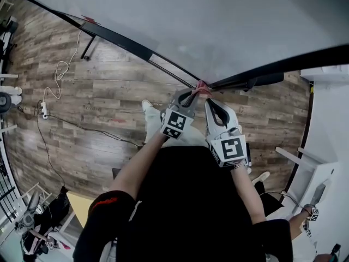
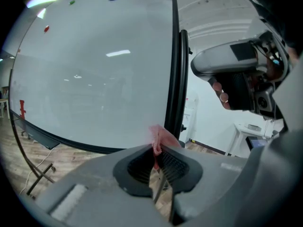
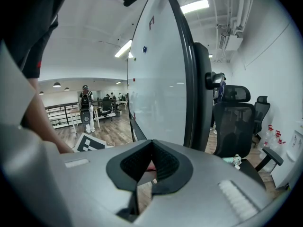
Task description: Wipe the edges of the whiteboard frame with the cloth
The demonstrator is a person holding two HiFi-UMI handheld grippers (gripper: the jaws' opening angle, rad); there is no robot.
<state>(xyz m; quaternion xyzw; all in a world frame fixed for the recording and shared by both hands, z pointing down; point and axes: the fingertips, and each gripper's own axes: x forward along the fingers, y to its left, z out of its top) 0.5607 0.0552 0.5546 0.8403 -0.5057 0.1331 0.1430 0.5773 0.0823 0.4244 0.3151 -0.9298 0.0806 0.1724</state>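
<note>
Forearms (image 1: pixel 137 165) closest to the head camera lead out to the left gripper (image 1: pixel 188 98) and right gripper (image 1: pixel 210 103), both at the lower corner of the whiteboard frame (image 1: pixel 131 45), where the pink cloth (image 1: pixel 202 87) sits bunched against the black edge. From the left gripper view, the jaws pinch only a small, thin, crumpled tuft of cloth (image 2: pixel 161 137) just beside the upright, so a hard drag along the edge could probably pull it free. From the right gripper view, that gripper (image 3: pixel 151 143) is pressed together on nothing I can make out, and so near the frame (image 3: pixel 189 79) it might knock it.

Office with whiteboard (image 1: pixel 218 26), swivel chair (image 3: pixel 235 122), wood-look floor (image 1: pixel 109 91).
</note>
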